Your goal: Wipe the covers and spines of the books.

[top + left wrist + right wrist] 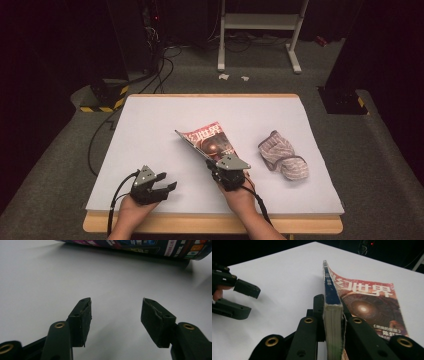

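Right gripper view has the right gripper [333, 322] jaws clamped on a magazine [367, 300] whose red cover reads "幻世界". Left gripper [116, 315] jaws stand apart over the white tabletop [50, 277], holding nothing.

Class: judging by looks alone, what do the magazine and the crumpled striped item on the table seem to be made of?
Magazine: glossy printed paper; the cover shines and stacked page edges show at the spine. Striped item: probably soft knitted or woven fabric; it lies crumpled in folds, matte.
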Motion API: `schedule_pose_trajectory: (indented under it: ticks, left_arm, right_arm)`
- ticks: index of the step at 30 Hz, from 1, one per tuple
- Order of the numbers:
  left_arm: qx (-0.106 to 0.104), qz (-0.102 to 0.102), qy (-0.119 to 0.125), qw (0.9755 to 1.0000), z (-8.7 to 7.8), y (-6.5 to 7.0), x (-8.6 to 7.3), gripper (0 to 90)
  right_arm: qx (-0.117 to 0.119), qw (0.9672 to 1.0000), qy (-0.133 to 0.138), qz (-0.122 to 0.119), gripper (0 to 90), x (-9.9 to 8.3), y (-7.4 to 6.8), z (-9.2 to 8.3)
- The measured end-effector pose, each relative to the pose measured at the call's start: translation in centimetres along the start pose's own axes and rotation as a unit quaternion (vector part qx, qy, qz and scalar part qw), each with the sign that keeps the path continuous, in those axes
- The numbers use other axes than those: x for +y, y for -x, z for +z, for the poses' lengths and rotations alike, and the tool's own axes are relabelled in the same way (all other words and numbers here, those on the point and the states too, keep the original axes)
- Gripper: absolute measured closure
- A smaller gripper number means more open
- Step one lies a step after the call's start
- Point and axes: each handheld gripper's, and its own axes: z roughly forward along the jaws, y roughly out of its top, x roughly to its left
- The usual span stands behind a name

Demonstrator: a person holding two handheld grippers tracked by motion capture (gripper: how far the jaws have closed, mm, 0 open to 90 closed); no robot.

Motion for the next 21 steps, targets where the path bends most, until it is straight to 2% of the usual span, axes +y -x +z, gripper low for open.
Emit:
schedule_pose_trajectory:
  ticks: [5, 11, 17, 21]
  left_arm:
    - [0.0, -0.001, -0.001, 1.0, 0.0, 0.0, 0.0, 42.0]
    - [-0.001, 0.0, -0.002, 1.0, 0.0, 0.0, 0.0, 42.0]
    - [-0.003, -0.001, -0.003, 1.0, 0.2, 0.0, 0.0, 42.0]
    - [-0.003, 0.002, -0.005, 1.0, 0.2, 0.0, 0.1, 41.9]
  right_arm:
    - [0.013, 0.9998, -0.017, -0.002, 81.9, -0.8, -0.8, 0.9]
    - [0.017, 0.9993, -0.028, -0.02, 79.2, -1.4, -1.8, 1.4]
    - [0.024, 0.9988, -0.038, -0.021, 74.4, -1.8, -2.3, 1.7]
    - [0.025, 0.9975, -0.053, -0.04, 69.1, -2.0, -3.3, 2.0]
